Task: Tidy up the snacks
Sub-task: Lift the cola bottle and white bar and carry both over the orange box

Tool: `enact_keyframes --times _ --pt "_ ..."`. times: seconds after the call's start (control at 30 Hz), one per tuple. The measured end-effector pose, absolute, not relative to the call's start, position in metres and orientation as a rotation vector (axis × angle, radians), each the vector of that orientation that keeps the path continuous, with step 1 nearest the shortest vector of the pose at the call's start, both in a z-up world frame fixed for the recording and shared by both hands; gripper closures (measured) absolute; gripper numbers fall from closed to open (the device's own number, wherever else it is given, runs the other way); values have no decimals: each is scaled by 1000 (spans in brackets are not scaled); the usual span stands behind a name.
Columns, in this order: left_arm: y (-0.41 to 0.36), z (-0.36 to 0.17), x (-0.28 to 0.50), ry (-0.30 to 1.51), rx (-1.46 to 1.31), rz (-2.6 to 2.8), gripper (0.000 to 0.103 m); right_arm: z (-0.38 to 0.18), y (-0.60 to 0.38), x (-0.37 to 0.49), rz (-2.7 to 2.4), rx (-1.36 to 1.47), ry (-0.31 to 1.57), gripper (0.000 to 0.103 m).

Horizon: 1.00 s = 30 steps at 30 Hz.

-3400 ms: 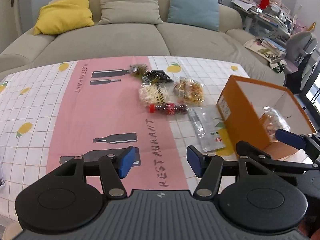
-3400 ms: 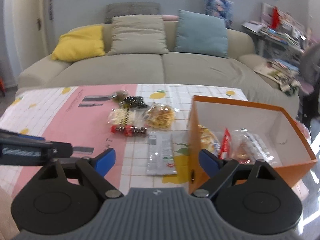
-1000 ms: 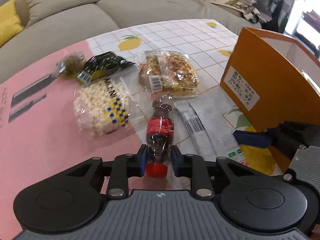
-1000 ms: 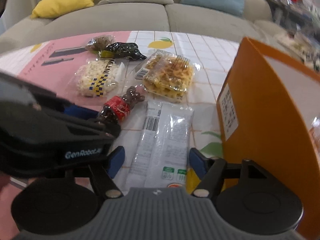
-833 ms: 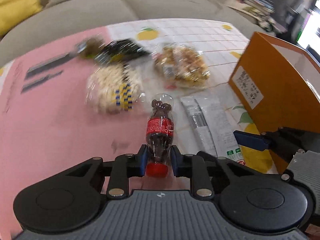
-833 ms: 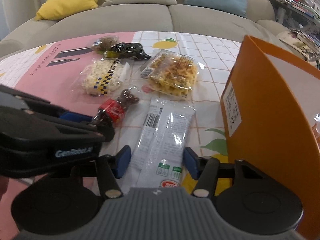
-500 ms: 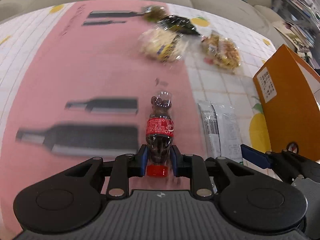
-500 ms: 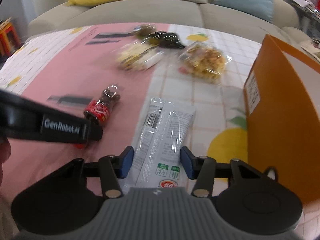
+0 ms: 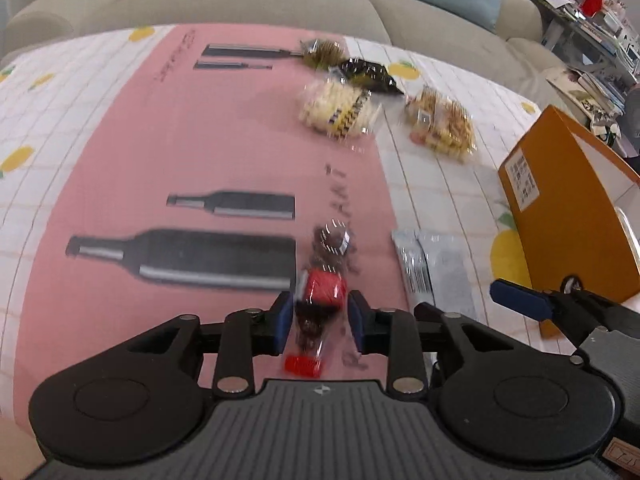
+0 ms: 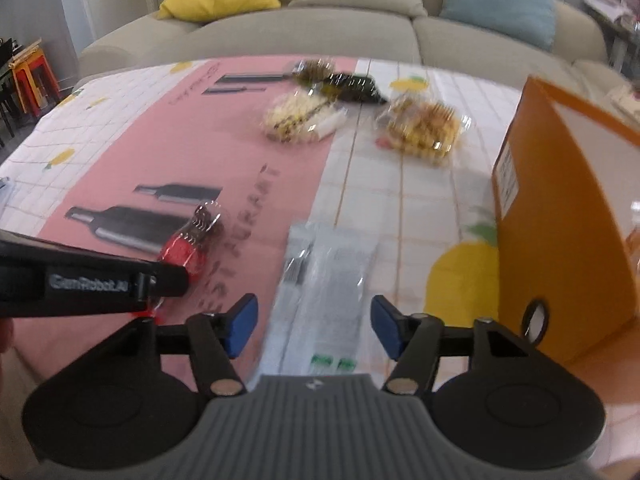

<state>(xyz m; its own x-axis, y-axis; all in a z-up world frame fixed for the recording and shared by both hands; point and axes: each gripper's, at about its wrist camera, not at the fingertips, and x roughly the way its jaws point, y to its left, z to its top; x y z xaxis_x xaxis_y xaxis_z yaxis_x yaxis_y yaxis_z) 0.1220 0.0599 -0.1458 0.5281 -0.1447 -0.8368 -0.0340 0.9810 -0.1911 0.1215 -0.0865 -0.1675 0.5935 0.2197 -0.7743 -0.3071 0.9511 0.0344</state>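
the left tool (image 9: 319,322) has its jaws opening, and the small bottle (image 9: 320,292) lies between its blue pads with gaps on both sides, released. the bottle is blurred: a red cap near the tool body, a red label, dark round contents in clear plastic. its neck end is partly hidden behind the tool in the right view. the right tool (image 10: 314,326) also has its jaws opening, spread either side of the flat silvery packet (image 10: 324,280) without pressing it; the packet's near end is cut off under the tool body. both lie on the desk (image 9: 100,152), covered by a smooth cloth with a pink band printed with black bottle shapes and white squares with yellow lemons. at right stands one orange cardboard box (image 10: 560,208), white inside, with a label on its side and a round hole low on the wall; its contents are hardly visible. farther off lie four crinkly bags, all smeared by motion: a pale puffed snack bag (image 9: 340,110), a golden snack bag (image 9: 440,126), a black bag (image 9: 368,74) and a small brownish one (image 9: 320,50). beyond is a grey fabric sofa (image 10: 320,28) with three cushions, yellow, beige and blue.
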Motion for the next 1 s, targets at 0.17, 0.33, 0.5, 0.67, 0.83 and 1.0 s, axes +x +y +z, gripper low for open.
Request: enact_keyframes --times 0.17,0.33,0.5,0.67,0.83,1.0 --pt "55 -152 133 1024 -179 -60 60 -174 -92 135 304 -8 931 32" --pt "52 -163 136 1049 -159 -49 60 -182 -84 136 305 -48 928 32" --pt "45 -166 135 1014 -93 -48 60 -186 -74 130 304 -136 893 34" --pt "42 -166 134 996 -72 -59 65 -184 -74 129 305 -132 877 52" --pt "46 -165 133 1002 -89 -52 66 -184 -74 129 303 -126 880 54" --pt "53 -160 128 1012 -141 -44 67 -180 -78 128 296 -110 897 56"
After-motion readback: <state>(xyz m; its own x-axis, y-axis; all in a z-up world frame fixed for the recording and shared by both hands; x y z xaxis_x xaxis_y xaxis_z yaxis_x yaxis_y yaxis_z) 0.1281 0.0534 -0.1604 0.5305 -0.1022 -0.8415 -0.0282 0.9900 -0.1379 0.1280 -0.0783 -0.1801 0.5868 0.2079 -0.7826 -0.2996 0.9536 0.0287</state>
